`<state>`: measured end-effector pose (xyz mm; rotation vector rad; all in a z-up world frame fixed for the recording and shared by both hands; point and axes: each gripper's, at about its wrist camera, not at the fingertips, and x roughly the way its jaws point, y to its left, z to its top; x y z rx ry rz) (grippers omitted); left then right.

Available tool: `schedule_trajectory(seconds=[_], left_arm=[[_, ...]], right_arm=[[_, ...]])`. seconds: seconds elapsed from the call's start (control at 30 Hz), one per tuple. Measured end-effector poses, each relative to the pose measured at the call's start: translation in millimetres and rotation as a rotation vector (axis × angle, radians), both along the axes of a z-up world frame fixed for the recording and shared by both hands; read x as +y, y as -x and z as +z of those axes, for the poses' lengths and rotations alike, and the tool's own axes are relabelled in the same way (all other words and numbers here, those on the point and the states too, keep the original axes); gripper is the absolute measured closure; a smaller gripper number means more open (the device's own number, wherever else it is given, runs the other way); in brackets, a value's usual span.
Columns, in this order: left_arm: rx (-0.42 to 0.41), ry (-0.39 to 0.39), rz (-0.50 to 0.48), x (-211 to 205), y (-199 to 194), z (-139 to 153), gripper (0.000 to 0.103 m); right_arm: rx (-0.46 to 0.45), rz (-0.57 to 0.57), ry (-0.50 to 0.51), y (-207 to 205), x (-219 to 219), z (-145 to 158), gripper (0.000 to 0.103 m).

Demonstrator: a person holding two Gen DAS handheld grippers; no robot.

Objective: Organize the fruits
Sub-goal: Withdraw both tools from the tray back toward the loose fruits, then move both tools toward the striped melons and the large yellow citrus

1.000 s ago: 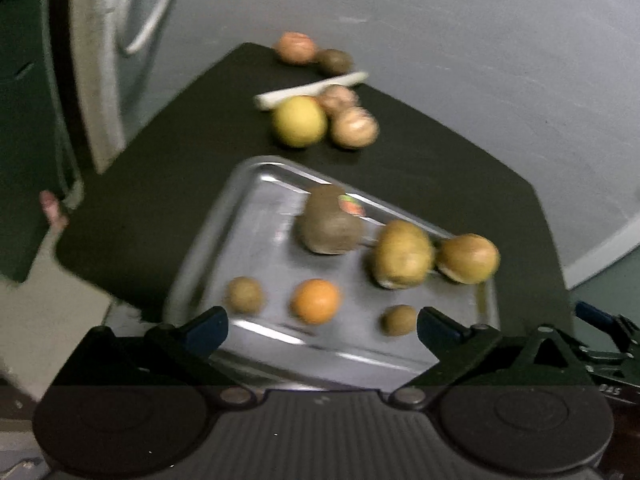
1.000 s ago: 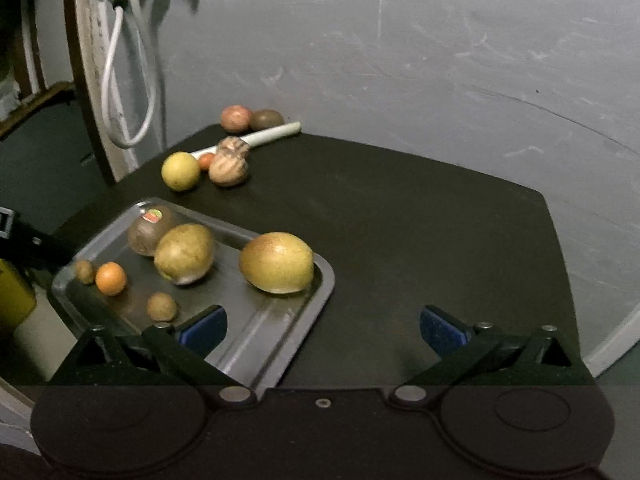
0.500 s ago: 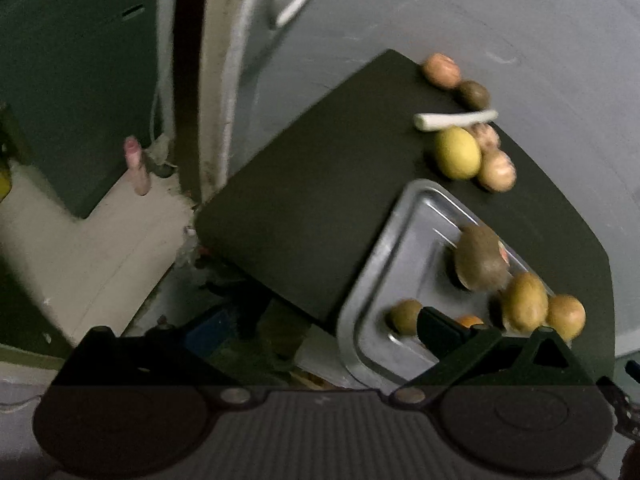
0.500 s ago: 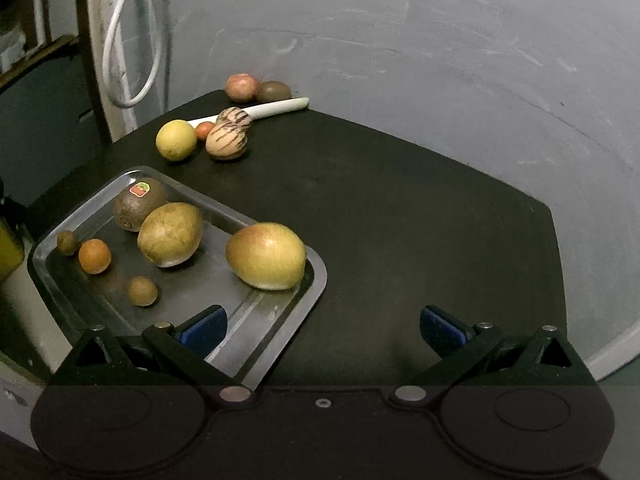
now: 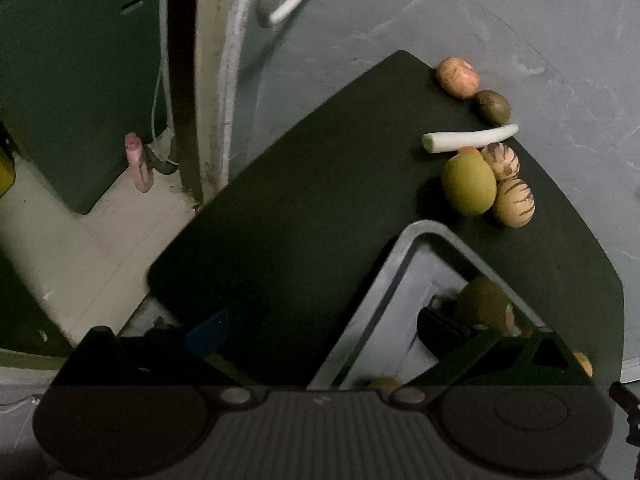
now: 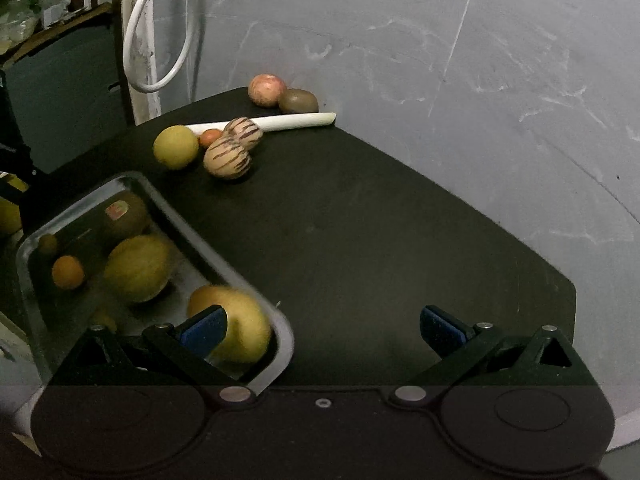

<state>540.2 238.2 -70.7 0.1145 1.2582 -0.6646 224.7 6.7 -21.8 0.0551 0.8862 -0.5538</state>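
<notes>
A metal tray (image 6: 192,224) on the black table (image 6: 380,240) holds a kiwi with a sticker (image 6: 124,216), a yellow-green fruit (image 6: 138,268), a yellow mango (image 6: 244,320), a small orange (image 6: 68,272) and small brown fruits. Loose fruit lies at the back: a yellow fruit (image 6: 176,147), two striped melons (image 6: 227,158), a peach (image 6: 267,90), a brown kiwi (image 6: 298,101). My right gripper (image 6: 320,326) is open and empty above the tray's near corner. My left gripper (image 5: 320,328) is open and empty over the tray's left rim (image 5: 360,312); the kiwi (image 5: 482,304) sits behind its right finger.
A white stalk (image 6: 280,122) lies among the loose fruit. A grey wall (image 6: 440,60) stands behind the table. White cables (image 6: 160,40) hang at the left. Beyond the table's left edge is a floor with a pink bottle (image 5: 138,164).
My left gripper has swung left, so the tray slid to the right of its view and the floor came into sight. My right gripper moved forward and lower toward the tray.
</notes>
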Motion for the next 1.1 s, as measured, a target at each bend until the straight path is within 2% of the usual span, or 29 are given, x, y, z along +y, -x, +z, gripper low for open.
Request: schedule_trajectory(seconds=[0.23, 0.47, 0.63, 0.87, 1.1], left_arm=[[-0.002, -0.01, -0.023, -43, -1, 2, 0.001], [-0.072, -0.017, -0.116, -80, -1, 15, 0.001], [-0.086, -0.012, -0.174, -102, -6, 16, 0.001], [-0.112, 0.002, -0.362, -129, -21, 6, 0.001], [-0.147, 0.029, -0.544, -146, -33, -1, 0.001]], right_arm=[[-0.014, 0.04, -0.03, -6, -40, -3, 0.001], [-0.004, 0.11, -0.03, -16, -69, -4, 0.001], [-0.003, 0.13, -0.036, -25, -75, -4, 0.001], [0.039, 0.182, -0.031, -41, -66, -8, 0.001], [0.073, 0.273, -0.006, -79, -53, -8, 0.001]])
